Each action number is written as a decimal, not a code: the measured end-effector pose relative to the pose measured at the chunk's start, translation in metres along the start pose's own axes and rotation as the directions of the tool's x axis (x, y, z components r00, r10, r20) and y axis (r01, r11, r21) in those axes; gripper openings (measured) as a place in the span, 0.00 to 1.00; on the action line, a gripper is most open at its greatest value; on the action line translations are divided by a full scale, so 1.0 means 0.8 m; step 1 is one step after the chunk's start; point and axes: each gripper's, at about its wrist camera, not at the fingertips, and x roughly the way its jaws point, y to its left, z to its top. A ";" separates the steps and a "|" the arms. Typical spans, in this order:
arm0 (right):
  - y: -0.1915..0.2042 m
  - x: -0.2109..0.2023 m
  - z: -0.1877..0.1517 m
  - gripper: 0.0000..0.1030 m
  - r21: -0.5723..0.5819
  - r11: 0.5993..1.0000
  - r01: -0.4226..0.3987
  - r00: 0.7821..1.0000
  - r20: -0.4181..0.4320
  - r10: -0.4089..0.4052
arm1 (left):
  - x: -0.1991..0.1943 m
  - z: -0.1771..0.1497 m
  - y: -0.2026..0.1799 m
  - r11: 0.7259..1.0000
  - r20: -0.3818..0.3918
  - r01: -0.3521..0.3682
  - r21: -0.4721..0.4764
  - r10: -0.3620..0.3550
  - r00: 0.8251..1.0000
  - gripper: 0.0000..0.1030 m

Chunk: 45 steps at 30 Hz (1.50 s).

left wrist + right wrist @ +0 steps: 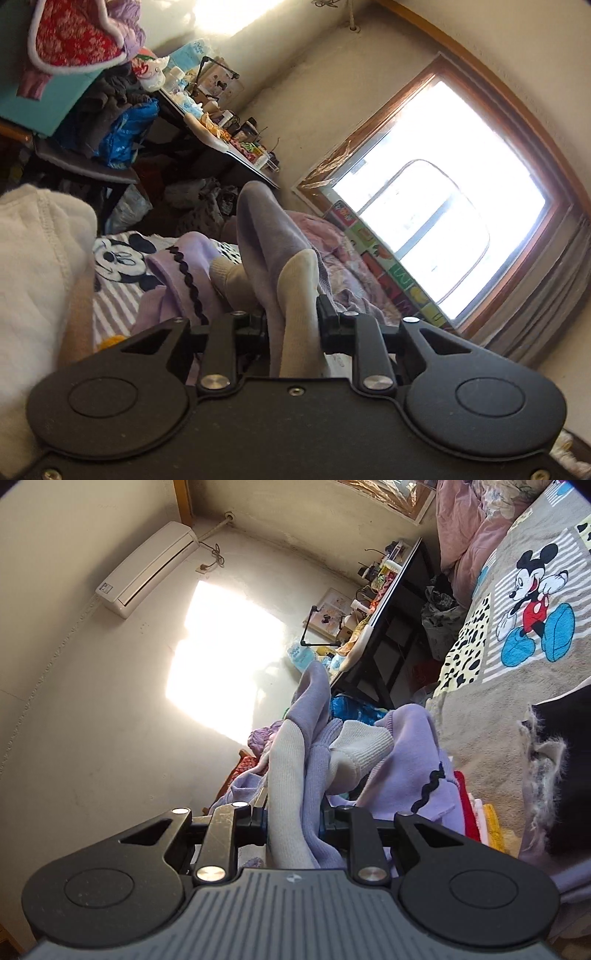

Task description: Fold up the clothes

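A lilac knit garment [266, 240] with cream ribbed cuffs [299, 280] is lifted off the bed. My left gripper [291, 325] is shut on its cream-and-lilac fabric, which bunches between the fingers. In the right wrist view the same lilac garment [317, 760] with a cream cuff [360, 746] fills the jaws of my right gripper [293, 819], also shut on it. A second lilac piece with black wavy trim [428, 771] hangs beside it; the same black-trimmed piece [184, 273] shows in the left wrist view. The fingertips of both grippers are hidden by cloth.
A cartoon-mouse blanket [517, 635] covers the bed. A white fleece item [33, 266] lies at left. A cluttered dark desk [229, 147] and a chair heaped with clothes [107, 122] stand beyond. A bright window [443, 236] is at right, and an air conditioner [144, 568] hangs on the wall.
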 end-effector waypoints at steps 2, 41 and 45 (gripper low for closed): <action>0.003 0.003 -0.001 0.28 -0.047 0.998 0.052 0.999 0.001 -0.052 | 0.000 -0.008 -0.011 0.995 0.012 -0.051 0.085 0.051 0.999 0.35; 0.089 0.002 -0.043 0.51 -0.472 0.813 0.340 0.939 0.120 -0.323 | 0.001 -0.036 -0.015 0.903 0.005 -0.180 0.391 0.193 0.981 0.69; 0.109 -0.018 -0.046 0.60 -0.473 0.796 0.379 0.923 0.134 -0.360 | -0.024 -0.029 -0.029 0.898 0.048 -0.198 0.393 0.195 0.980 0.79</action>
